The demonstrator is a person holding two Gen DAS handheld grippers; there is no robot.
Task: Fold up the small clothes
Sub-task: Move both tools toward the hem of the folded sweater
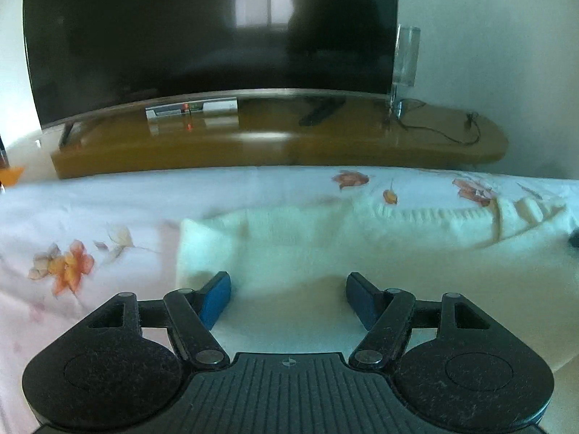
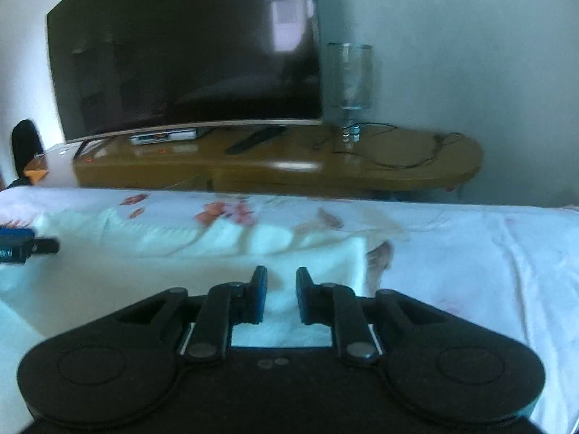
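Observation:
A white knitted garment (image 1: 325, 249) lies spread on the floral bed sheet (image 1: 72, 238). It also shows in the right wrist view (image 2: 181, 253). My left gripper (image 1: 288, 282) is open, its blue pads low over the garment near its left edge. My right gripper (image 2: 281, 278) has its jaws a little apart over the garment near its right edge, with nothing between them. The left gripper's tip (image 2: 21, 244) shows at the far left of the right wrist view.
Beyond the bed stands a wooden TV stand (image 1: 282, 137) with a large dark TV (image 1: 210, 36), a set-top box (image 1: 191, 106), a remote (image 1: 318, 112), a glass vase (image 2: 349, 83) and cables (image 1: 452, 126). A white wall (image 2: 470, 54) is behind.

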